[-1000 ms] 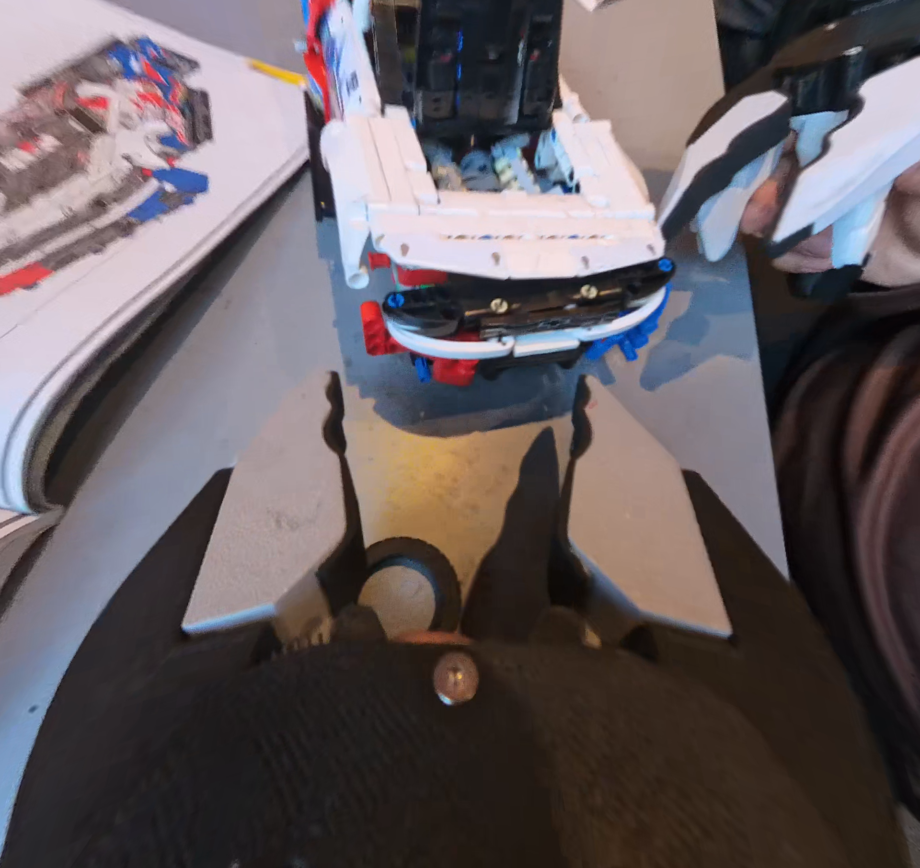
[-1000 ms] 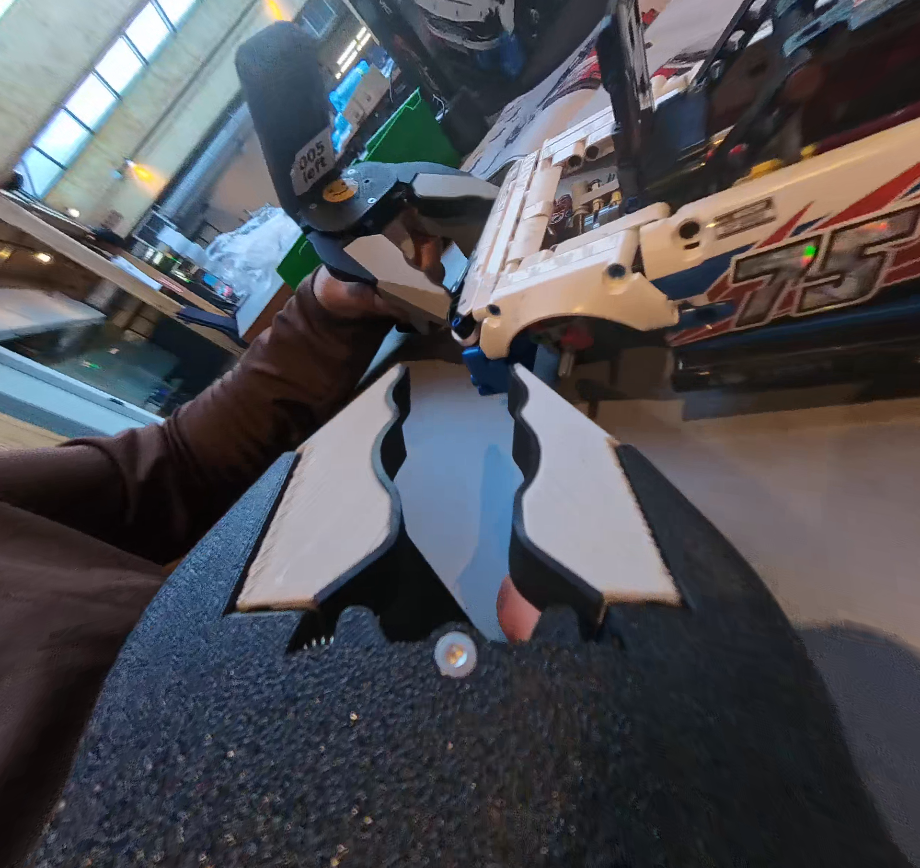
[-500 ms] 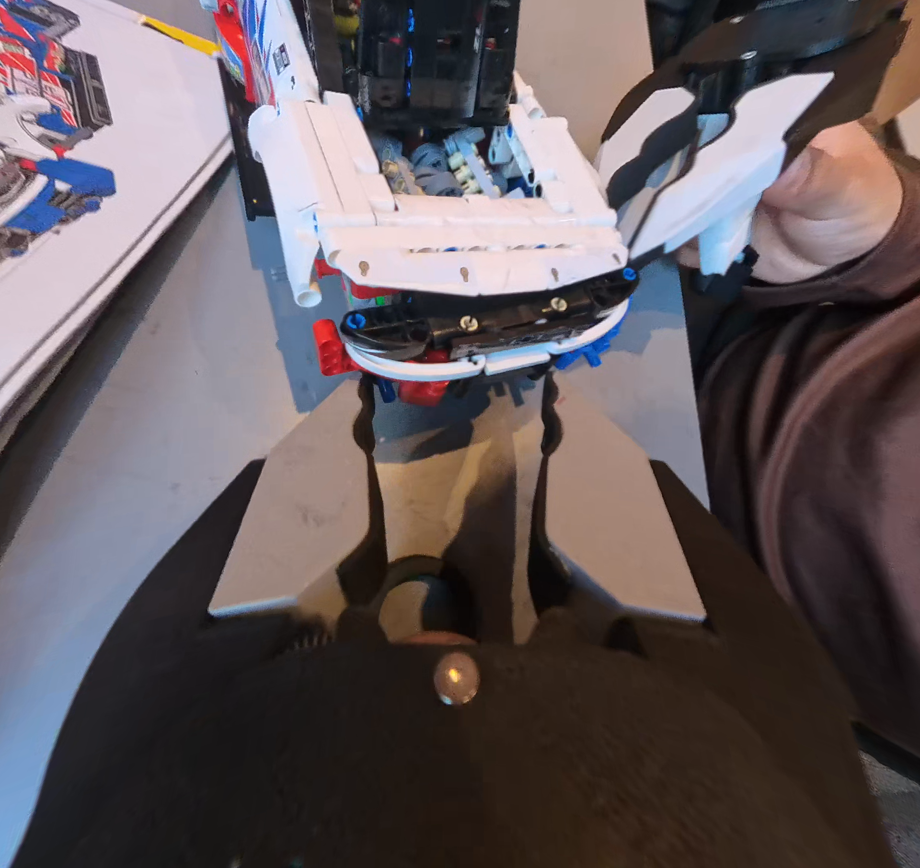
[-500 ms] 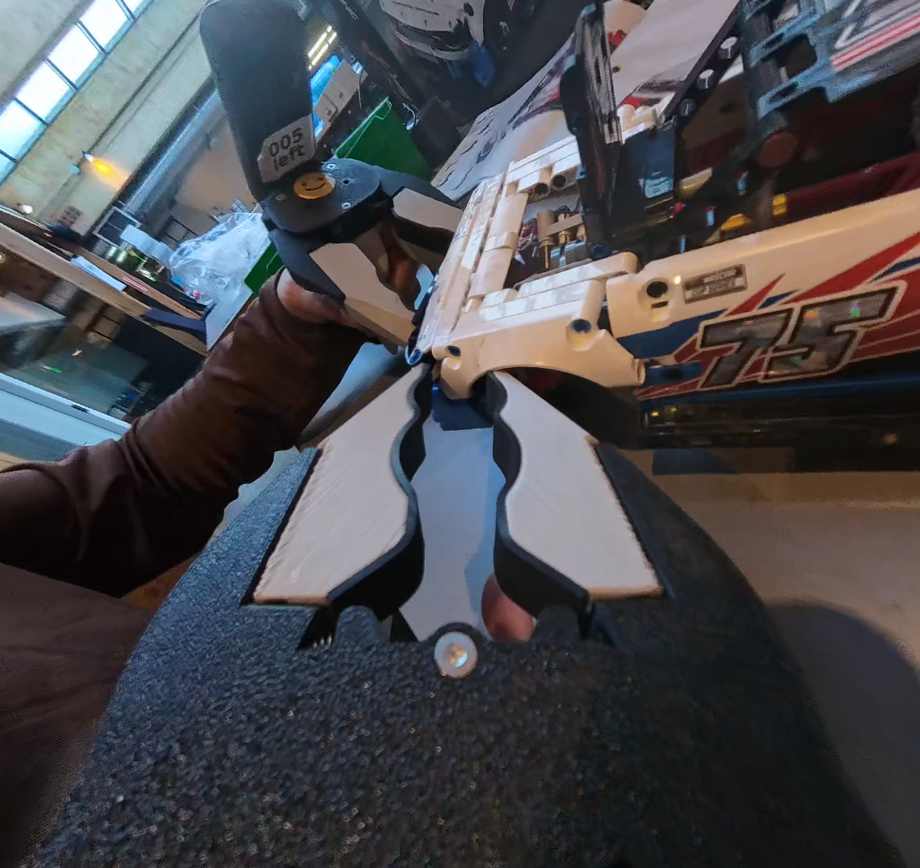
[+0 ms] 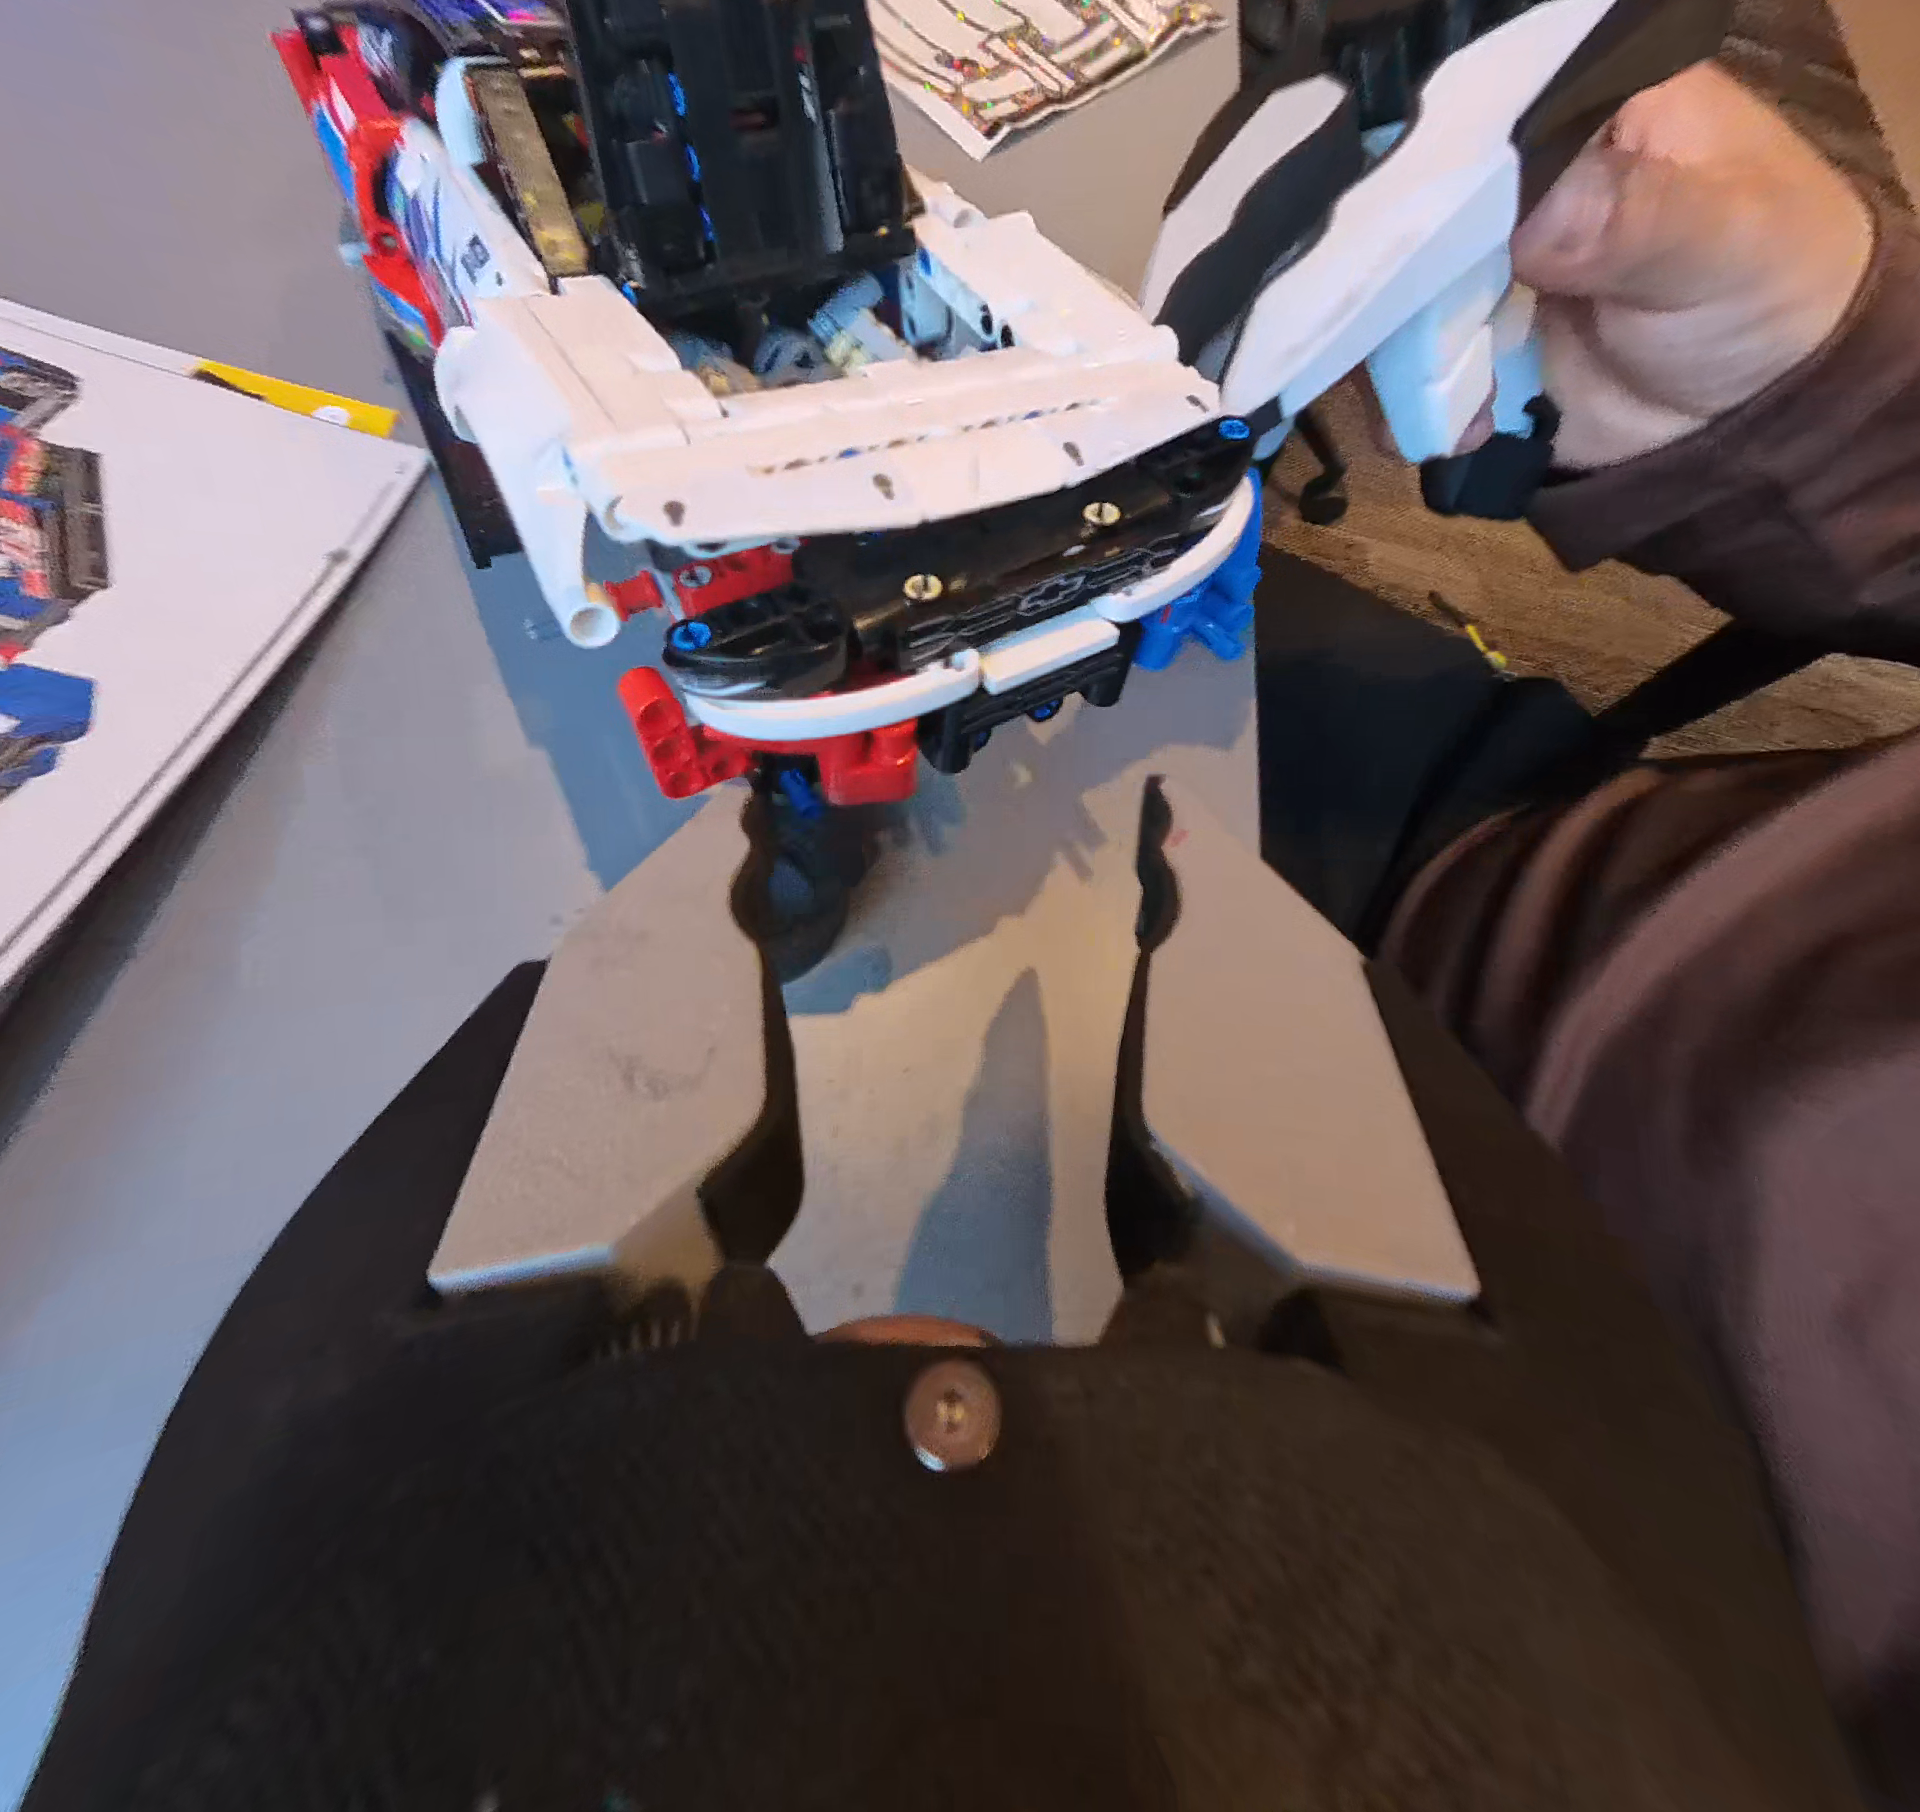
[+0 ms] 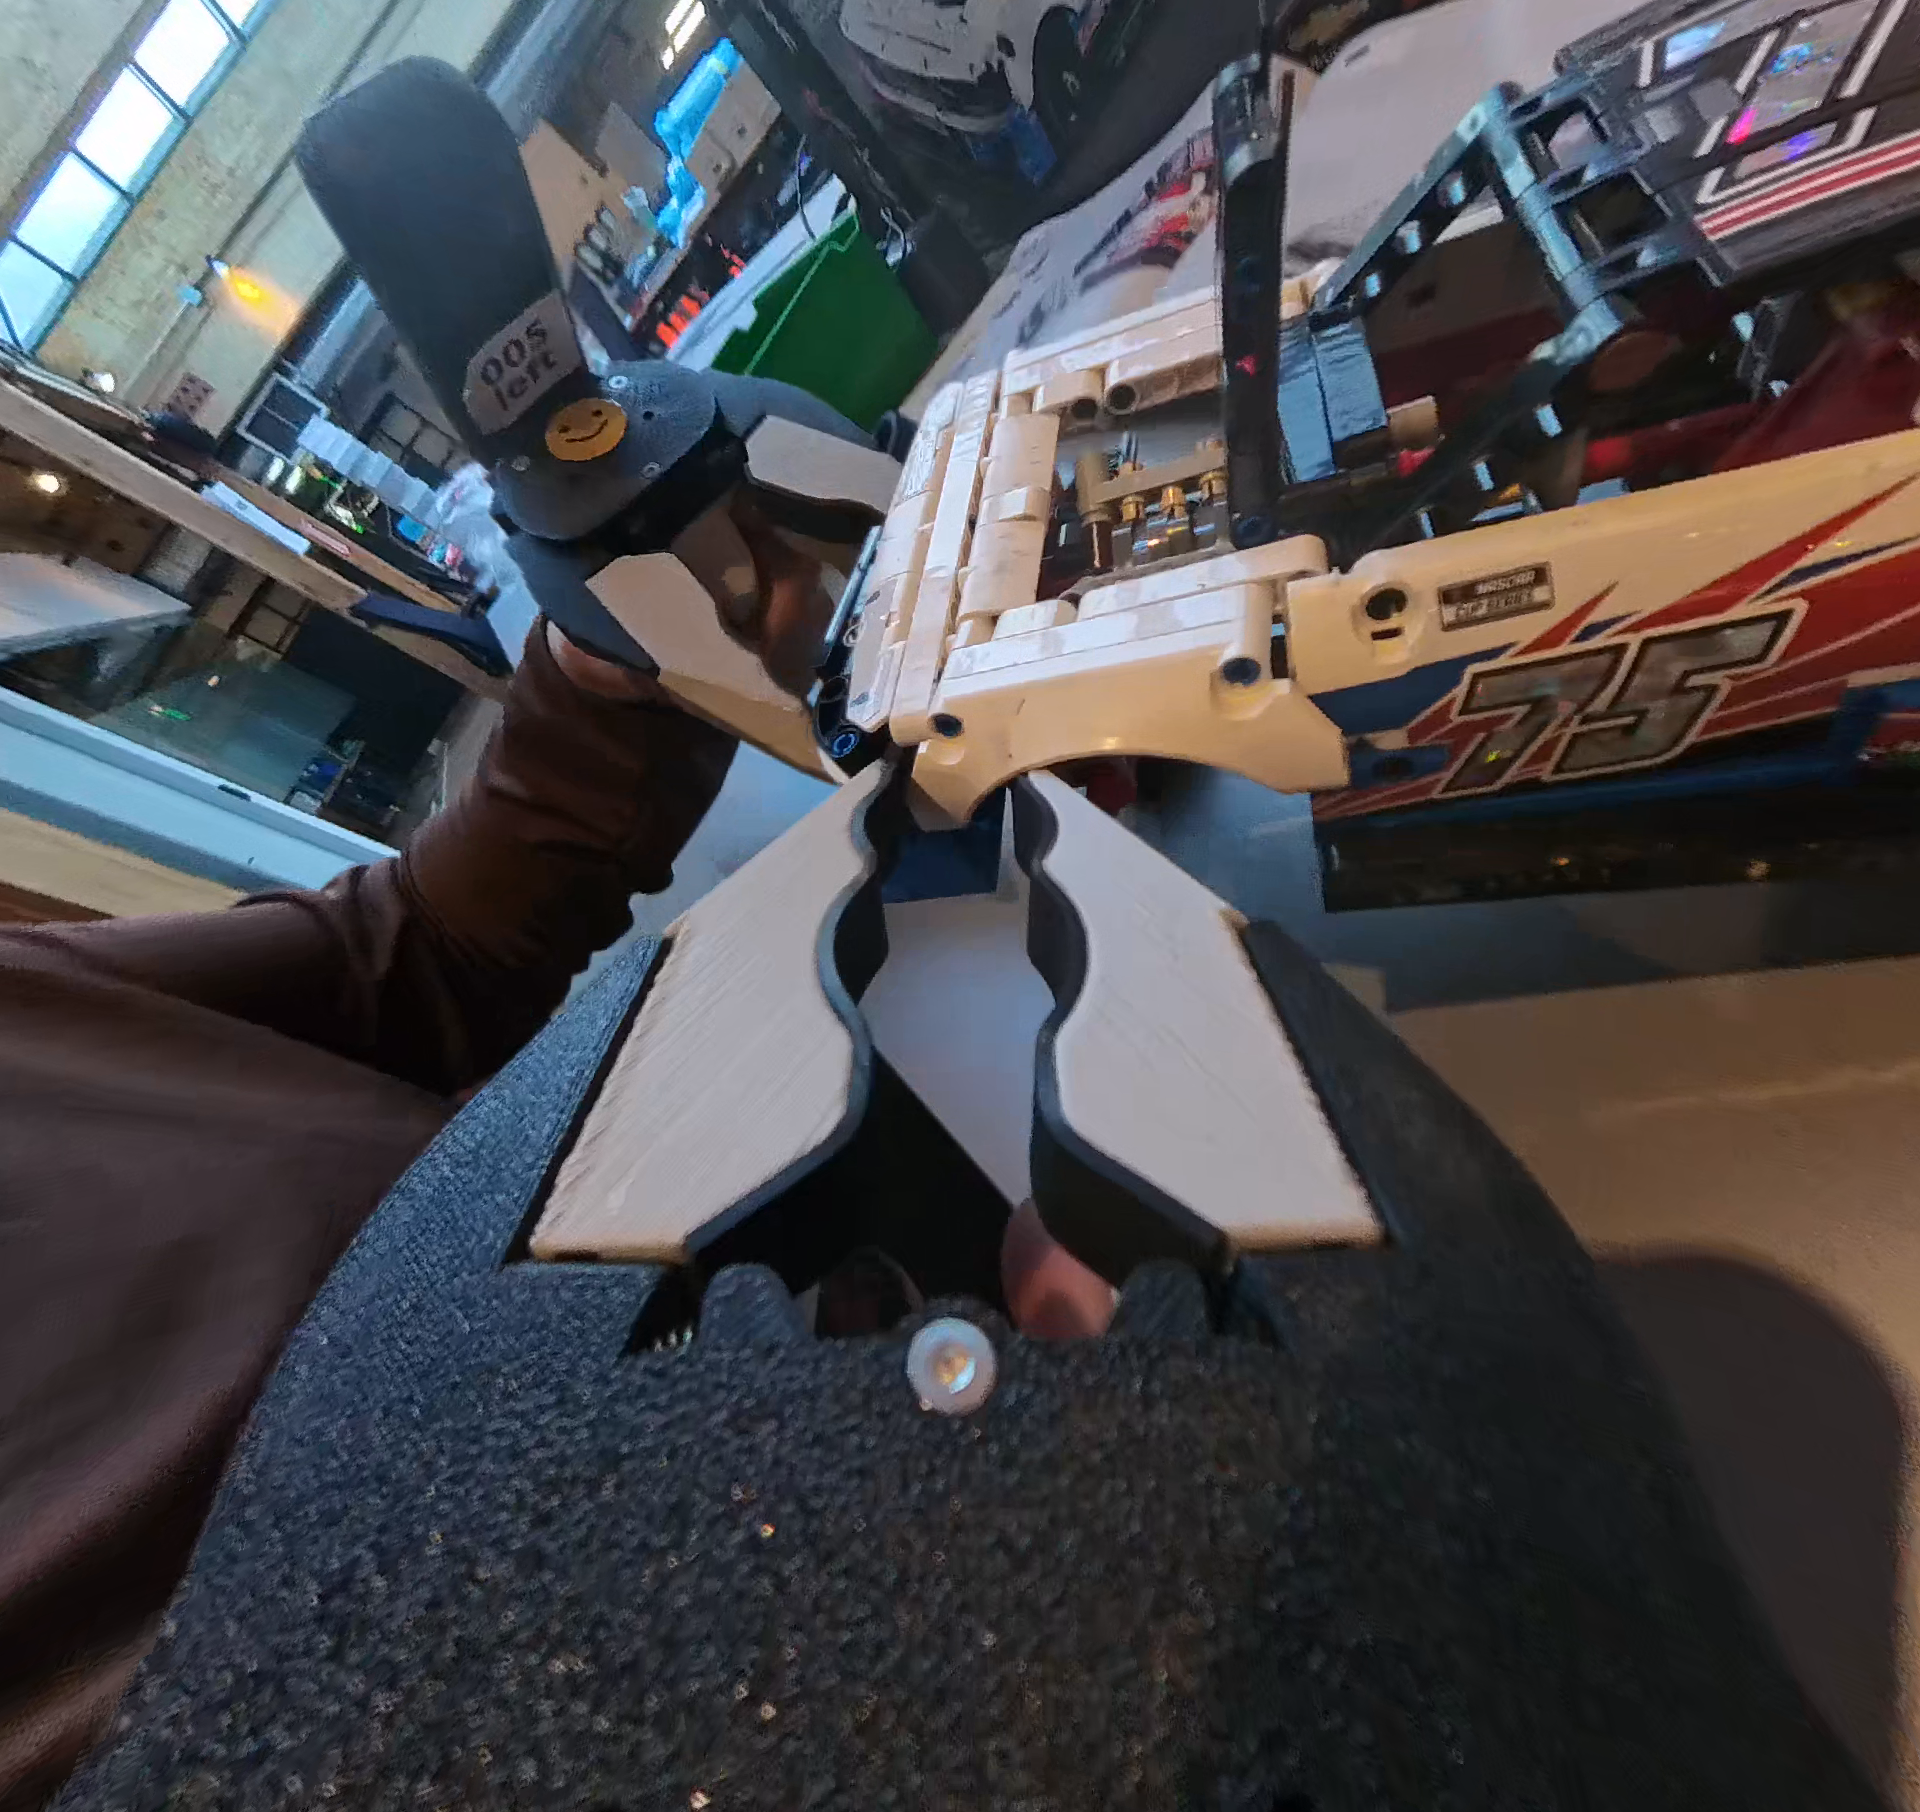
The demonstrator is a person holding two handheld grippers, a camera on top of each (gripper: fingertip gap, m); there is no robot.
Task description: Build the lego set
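The lego car (image 5: 831, 432), white with red and blue stripes and its black hood raised, stands on the grey table (image 5: 312, 879) with its front toward me. My left gripper (image 5: 951, 801) is open just before and below the front bumper, and nothing is pressed between its fingers. A small black part with a blue pin (image 5: 790, 827) hangs under the car's red pieces beside the left fingertip. My right gripper (image 6: 951, 796) is shut on the car's (image 6: 1143, 682) front corner, at the white fender arch and a blue piece. It also shows in the left wrist view (image 5: 1210, 370). The left gripper shows in the right wrist view (image 6: 842, 609) at the car's nose.
An open instruction booklet (image 5: 156, 536) lies to the left of the car. A sticker sheet (image 5: 1029, 17) lies behind it. The table's edge (image 5: 1257, 723) runs close on the right, with a brown sleeve (image 5: 1662, 1035) beyond. A green bin (image 6: 831, 318) stands far off. There is about 7 cm between the tips of the two grippers.
My right jaws narrowed and closed on the car's front corner. My left jaws narrowed and moved closer to the bumper. The car now sits tilted in view.
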